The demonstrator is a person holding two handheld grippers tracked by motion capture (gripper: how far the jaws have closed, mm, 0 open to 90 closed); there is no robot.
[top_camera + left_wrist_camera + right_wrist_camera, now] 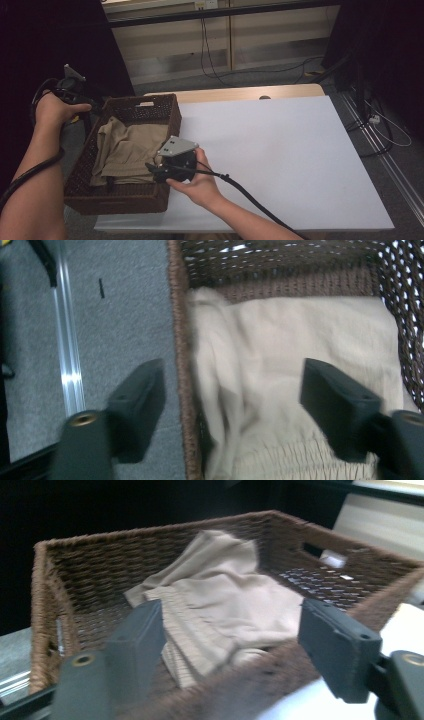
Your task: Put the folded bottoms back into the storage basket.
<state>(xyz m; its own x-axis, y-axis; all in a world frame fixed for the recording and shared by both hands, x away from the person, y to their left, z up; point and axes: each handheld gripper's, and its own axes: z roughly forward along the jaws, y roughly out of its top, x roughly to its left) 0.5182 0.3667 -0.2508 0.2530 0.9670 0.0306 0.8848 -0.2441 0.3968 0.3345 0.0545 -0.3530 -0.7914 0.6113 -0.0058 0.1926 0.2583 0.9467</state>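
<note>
The beige cloth lies crumpled in the brown wicker basket, beyond both sets of fingers. The right gripper is spread wide (nothing between its pads); the left gripper likewise gapes, straddling the basket's rim, touching nothing.

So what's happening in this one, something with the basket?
A person holds a gripper in each hand over a brown wicker basket that sits at the left edge of a white table. A beige garment lies crumpled inside the basket. The left gripper hangs above the basket's far left corner and the right gripper sits at its near right rim. Both have their jaws open with nothing between the pads, so the garment lies free in the basket.
</note>
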